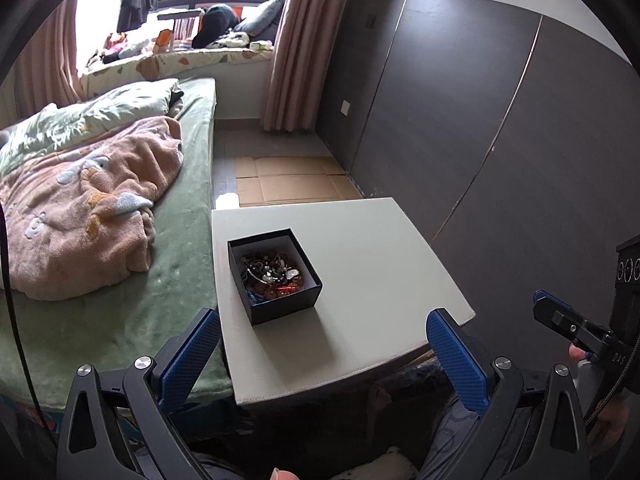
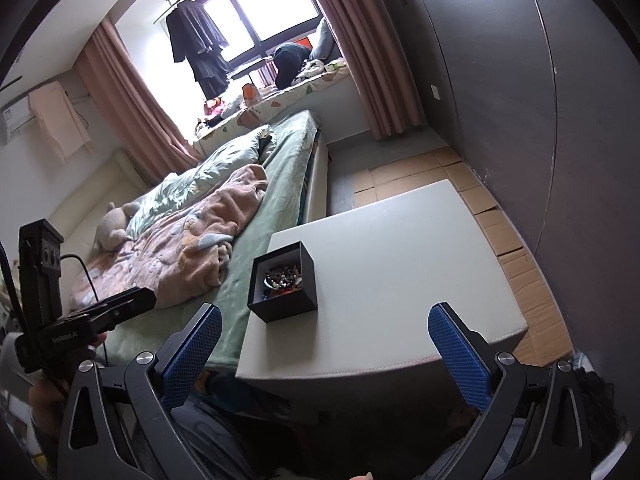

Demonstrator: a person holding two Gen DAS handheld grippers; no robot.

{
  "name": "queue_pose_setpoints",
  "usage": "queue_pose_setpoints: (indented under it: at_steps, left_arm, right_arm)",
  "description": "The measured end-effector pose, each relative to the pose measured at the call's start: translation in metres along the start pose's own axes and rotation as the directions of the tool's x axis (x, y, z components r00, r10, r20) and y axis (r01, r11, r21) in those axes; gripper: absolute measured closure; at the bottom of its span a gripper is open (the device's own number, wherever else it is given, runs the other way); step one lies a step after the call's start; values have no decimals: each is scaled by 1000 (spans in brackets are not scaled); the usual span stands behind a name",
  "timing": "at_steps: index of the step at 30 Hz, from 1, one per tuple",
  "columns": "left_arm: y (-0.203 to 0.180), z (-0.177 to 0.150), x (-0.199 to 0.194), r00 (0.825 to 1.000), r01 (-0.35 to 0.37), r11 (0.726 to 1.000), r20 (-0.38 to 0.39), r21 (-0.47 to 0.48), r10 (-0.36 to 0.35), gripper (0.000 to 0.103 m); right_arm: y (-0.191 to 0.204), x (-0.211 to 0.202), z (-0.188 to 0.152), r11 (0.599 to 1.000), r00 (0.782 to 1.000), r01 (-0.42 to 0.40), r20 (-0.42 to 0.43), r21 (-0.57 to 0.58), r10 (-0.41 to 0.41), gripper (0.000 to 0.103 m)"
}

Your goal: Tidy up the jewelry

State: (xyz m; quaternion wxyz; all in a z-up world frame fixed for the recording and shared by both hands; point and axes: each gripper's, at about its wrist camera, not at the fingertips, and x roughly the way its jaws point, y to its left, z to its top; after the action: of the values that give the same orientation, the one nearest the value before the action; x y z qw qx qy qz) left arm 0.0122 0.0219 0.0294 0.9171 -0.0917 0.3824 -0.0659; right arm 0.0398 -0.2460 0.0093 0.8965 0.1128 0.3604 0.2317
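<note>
Left gripper [image 1: 324,344]: jaws spread wide, nothing between them. Right gripper [image 2: 325,342]: jaws likewise spread wide and empty. Both units are held back from the near edge of the worktop [image 1: 376,256], clear of its surface.

Ahead of the left jaws, slightly toward their left finger, stands the black box [image 1: 276,280], open-topped, near the worktop's left edge beside the bed [image 1: 120,248]. From the right jaws the same box [image 2: 285,280] lies ahead and to the left.

The jewelry [image 1: 272,274] lies inside the box as one tangled heap: dark and amber beads, pale pearl-like beads, a metal ring or bangle, a red item and something blue at the near corner. No piece is visible on the worktop outside the box.

Step in hand, as a judgement: this layout fits either jewelry awaiting removal and sorting, or jewelry already gathered into the box. The pictures do not settle which, so no specific next move can be prescribed.
</note>
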Motion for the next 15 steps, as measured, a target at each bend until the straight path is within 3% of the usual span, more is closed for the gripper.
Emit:
queue_pose_setpoints:
  at_steps: [10, 15]
  left_arm:
    - [1, -12, -3, 999, -3, 1000, 32, 17, 2, 0]
    - [-4, -18, 1, 1000, -7, 999, 24, 48, 5, 0]
  right_arm:
    - [-13, -19, -29, 998, 998, 65, -17, 14, -65, 0]
    - [-17, -33, -39, 995, 994, 102, 22, 11, -103, 0]
